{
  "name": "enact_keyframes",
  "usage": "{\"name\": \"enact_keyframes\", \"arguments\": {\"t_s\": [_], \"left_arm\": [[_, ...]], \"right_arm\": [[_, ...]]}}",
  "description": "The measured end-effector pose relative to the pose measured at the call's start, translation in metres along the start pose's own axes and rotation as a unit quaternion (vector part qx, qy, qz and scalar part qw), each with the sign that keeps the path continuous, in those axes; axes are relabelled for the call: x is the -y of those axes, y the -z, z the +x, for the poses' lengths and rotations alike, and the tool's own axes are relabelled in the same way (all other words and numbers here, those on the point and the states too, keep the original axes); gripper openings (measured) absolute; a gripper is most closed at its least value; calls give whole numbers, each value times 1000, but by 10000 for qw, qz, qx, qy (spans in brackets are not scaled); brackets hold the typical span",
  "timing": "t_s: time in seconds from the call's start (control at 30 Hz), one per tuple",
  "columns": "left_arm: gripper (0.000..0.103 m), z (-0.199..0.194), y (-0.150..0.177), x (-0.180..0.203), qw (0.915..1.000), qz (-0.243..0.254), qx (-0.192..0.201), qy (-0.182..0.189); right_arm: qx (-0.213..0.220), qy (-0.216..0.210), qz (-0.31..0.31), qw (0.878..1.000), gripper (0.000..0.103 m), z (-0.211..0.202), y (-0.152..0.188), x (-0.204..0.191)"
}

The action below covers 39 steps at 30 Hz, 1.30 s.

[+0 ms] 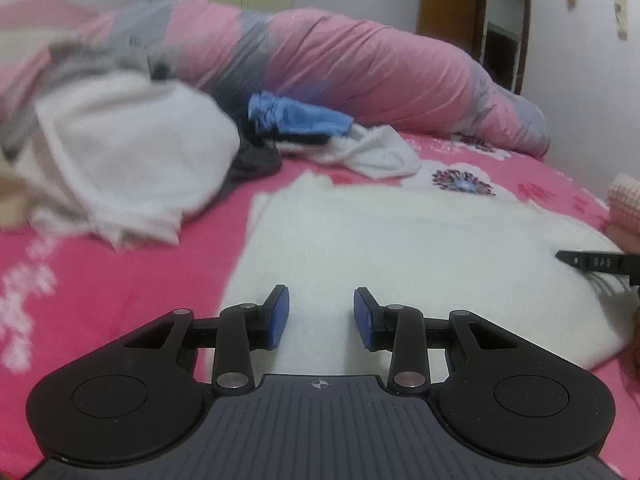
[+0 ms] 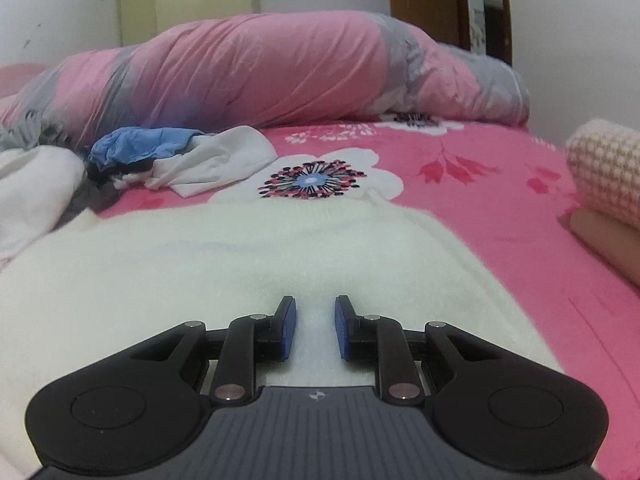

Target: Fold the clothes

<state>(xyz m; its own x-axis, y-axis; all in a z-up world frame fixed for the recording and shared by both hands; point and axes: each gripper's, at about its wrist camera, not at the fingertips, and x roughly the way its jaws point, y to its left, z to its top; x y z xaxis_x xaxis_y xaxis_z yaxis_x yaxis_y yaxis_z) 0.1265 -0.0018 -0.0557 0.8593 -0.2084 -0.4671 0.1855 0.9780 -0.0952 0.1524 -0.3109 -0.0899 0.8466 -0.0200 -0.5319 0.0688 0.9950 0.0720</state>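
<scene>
The fluffy white knitted garment [image 2: 240, 248] filling the lower middle of the frame on the pink floral bed [image 2: 500, 208] looks soft, light and floppy. Both the left tool [image 1: 321, 316] and right tool [image 2: 315, 326] stand slightly spread above it, pinching nothing, so an edge or corner seems the best hold

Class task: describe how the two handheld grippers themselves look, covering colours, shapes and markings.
The left gripper and right gripper match: black linkage arms with silver pivot pins, blue pads on the fingers, rounded black side housings with circular recesses, and a ribbed grey body bearing a small emblem.
</scene>
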Motion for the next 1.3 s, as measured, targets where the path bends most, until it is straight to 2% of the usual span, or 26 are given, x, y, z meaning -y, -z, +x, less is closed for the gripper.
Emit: {"name": "enact_keyframes", "arguments": {"t_s": [0.1,0.2,0.33,0.4,0.6,0.73,0.93,1.0,1.07,1.1,1.13,1.3], "left_arm": [[37,-6,-17,10,9994,15,288,198],[38,7,-31,24,9988,171,314,325],[38,61,-22,32,9974,232,-614,312],[40,73,-6,25,9976,33,-578,388],[40,69,1,23,9980,-5,-466,429],[40,69,0,23,9980,-13,-446,439],[40,70,2,22,9982,-10,-399,443],[40,70,2,22,9982,-18,-394,451],[40,70,2,21,9982,-23,-387,461],[40,71,2,21,9982,-19,-393,463],[40,71,3,22,9982,-8,-382,459],[40,68,-3,22,9979,-57,-462,445]], "right_arm": [[35,12,-17,10000,22,-1,1,1],[44,6,-9,10000,22,-1,1,-1],[60,3,-9,10000,22,1,1,-3],[63,-1,-7,10000,22,0,1,-3],[-5,1,-8,10000,22,1,-2,-3],[-417,350,-327,9980,23,-1,-27,-23],[163,-189,-397,9989,25,-17,-63,-54],[-3,-223,-378,9990,27,2,-59,-57],[-381,-227,-320,9985,29,35,-38,-54],[-382,-246,-309,9985,29,46,-25,-52],[-146,-282,-324,9990,30,44,-19,-52],[-121,-275,-317,9990,30,37,-25,-50]]}}
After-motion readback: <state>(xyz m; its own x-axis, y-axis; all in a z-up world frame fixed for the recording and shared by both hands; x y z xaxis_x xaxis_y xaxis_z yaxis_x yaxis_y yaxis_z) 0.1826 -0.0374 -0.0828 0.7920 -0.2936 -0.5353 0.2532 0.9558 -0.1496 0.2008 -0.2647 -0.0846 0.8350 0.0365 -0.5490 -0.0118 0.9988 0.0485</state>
